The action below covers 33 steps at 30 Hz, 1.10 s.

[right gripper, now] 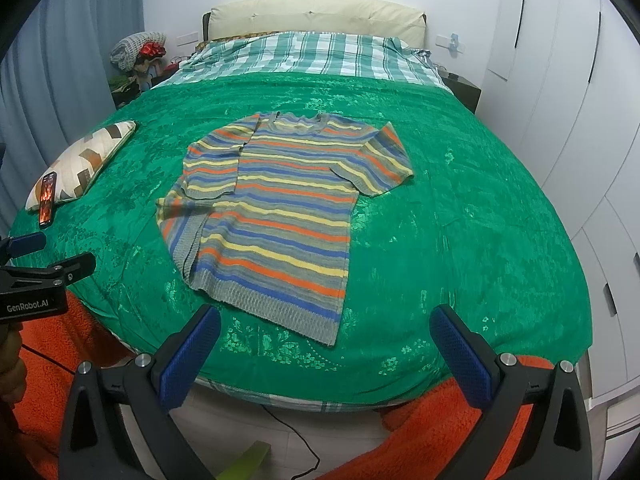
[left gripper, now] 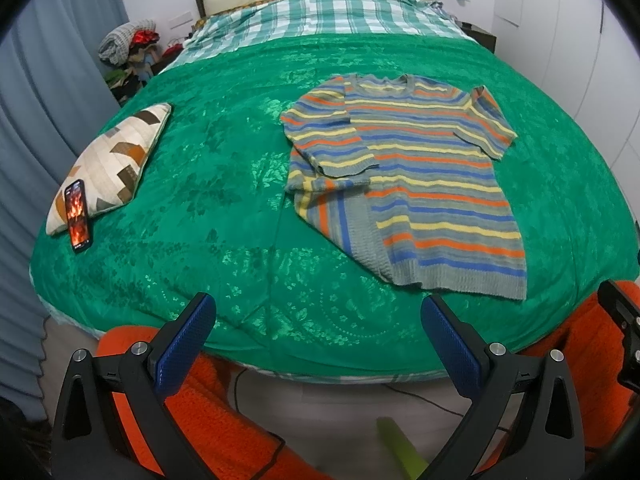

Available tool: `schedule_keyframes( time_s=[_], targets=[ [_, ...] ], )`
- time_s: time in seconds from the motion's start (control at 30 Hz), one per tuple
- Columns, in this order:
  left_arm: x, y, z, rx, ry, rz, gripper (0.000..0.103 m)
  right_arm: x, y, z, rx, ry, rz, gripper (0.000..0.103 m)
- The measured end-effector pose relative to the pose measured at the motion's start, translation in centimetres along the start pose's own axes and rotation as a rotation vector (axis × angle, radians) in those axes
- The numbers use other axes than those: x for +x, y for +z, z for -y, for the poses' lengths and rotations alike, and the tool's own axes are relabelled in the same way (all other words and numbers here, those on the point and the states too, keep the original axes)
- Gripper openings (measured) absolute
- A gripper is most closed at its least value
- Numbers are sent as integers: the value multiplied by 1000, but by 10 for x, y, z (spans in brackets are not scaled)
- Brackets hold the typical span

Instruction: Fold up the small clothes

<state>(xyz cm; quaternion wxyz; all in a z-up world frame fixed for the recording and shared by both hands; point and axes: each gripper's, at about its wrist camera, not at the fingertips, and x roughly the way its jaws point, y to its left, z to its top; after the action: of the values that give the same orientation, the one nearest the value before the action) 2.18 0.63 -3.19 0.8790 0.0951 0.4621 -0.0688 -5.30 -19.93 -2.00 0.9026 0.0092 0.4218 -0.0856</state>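
A small striped knit sweater (left gripper: 416, 176) in grey, blue, orange and yellow lies flat on the green bedspread (left gripper: 200, 184). Its left side and left sleeve are folded inward over the body; the right sleeve lies spread out. It also shows in the right wrist view (right gripper: 276, 216). My left gripper (left gripper: 318, 308) is open and empty, above the bed's near edge, short of the sweater's hem. My right gripper (right gripper: 326, 320) is open and empty, just in front of the hem. The left gripper's body also shows at the right wrist view's left edge (right gripper: 36, 276).
A patterned cushion (left gripper: 116, 160) with a phone (left gripper: 78, 216) leaning on it sits at the bed's left. A checked sheet (left gripper: 332, 12) and headboard lie at the far end. White wardrobes (right gripper: 568, 120) stand right. Orange fleece (right gripper: 440, 432) is below the grippers.
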Motion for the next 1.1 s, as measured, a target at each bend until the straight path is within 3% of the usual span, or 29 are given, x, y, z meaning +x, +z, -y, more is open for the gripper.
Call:
schedule_keyframes(
  time_s=[0.7, 0.9, 1.0, 1.07, 1.1],
  targets=[
    [1, 0, 3, 12, 12, -5, 102, 1, -7, -1, 6, 5, -7, 103],
    [34, 3, -33, -79, -5, -76, 102, 3, -6, 6, 19, -2, -1, 103],
    [64, 13, -62, -121, -75, -96, 102, 21, -6, 25, 61, -24, -31, 103],
    [82, 26, -67, -85, -165, -101, 102, 35, -11, 38, 103, -25, -71, 103],
    [96, 37, -64, -19, -232, -99, 102, 41, -13, 43, 119, -24, -87, 103]
  ],
)
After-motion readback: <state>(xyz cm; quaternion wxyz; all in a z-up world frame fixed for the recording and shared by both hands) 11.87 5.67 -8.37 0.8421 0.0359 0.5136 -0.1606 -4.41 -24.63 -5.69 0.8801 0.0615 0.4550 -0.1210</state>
